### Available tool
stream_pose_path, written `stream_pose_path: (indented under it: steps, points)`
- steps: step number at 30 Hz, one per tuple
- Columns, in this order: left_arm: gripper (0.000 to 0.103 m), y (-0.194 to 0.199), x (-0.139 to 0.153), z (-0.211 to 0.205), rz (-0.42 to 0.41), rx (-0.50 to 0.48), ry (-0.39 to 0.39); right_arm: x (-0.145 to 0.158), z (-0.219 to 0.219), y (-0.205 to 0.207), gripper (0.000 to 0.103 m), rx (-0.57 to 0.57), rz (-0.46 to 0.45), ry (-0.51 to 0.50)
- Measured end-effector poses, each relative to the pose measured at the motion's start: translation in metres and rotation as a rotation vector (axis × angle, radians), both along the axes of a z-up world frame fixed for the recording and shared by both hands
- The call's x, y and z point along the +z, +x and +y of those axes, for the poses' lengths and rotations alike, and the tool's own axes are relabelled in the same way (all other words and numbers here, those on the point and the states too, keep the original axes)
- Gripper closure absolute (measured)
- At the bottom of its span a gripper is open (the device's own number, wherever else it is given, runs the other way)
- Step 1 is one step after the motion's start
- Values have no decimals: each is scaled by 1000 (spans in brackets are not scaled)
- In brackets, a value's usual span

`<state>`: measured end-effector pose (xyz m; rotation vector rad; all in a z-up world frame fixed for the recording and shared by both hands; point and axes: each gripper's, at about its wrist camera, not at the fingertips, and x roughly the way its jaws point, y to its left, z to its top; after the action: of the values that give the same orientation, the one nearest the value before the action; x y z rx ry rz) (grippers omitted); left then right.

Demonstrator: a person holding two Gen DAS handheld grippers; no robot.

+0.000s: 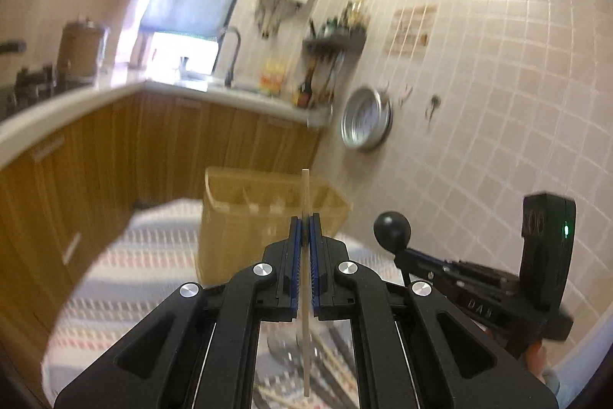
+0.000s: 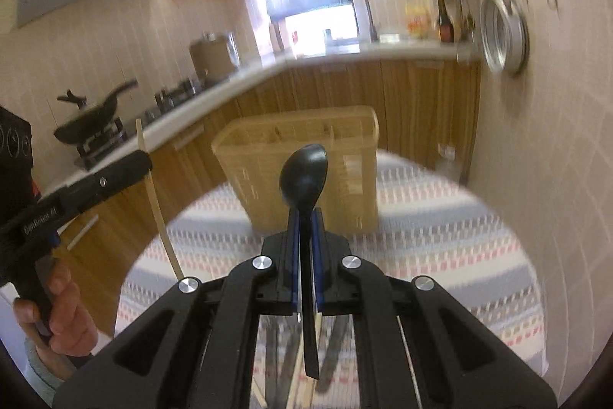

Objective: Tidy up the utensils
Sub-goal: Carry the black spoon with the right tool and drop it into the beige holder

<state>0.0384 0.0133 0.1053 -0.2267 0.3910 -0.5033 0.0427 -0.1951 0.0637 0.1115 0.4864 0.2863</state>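
My left gripper [image 1: 305, 221] is shut on a pale wooden chopstick [image 1: 305, 194] that stands upright between the blue pads and sticks out above and below them. My right gripper [image 2: 305, 213] is shut on the handle of a black spoon [image 2: 304, 171], bowl end up. A tan woven utensil holder [image 2: 299, 175] with several compartments stands on the striped tablecloth [image 2: 440, 236], beyond both grippers. The left gripper [image 2: 147, 165] with its chopstick [image 2: 153, 194] shows at the left of the right wrist view. The spoon [image 1: 391, 229] and right gripper show at the right of the left wrist view.
More utensils [image 2: 329, 351] lie blurred on the cloth under the grippers. Behind the round table run wooden cabinets and a pale counter [image 2: 345, 52] with a pan on a stove [image 2: 92, 114] and a sink. A tiled wall [image 1: 498, 64] with a hanging metal pan [image 1: 366, 119] is at the right.
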Motion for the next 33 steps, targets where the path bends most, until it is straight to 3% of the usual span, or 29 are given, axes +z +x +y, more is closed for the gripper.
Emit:
stream_pose_path:
  steps: [7, 14, 24, 33]
  points:
    - [101, 23, 51, -2, -151, 26, -8, 38, 5, 34, 98, -33, -137, -2]
    - [101, 71, 72, -9, -237, 72, 19, 52, -21, 95, 98, -72, -226, 93]
    - [101, 138, 55, -17, -254, 129, 111, 19, -36, 162, 98, -85, -271, 164]
    - [101, 150, 33, -18, -259, 138, 134, -11, -25, 158, 98, -108, -359, 105]
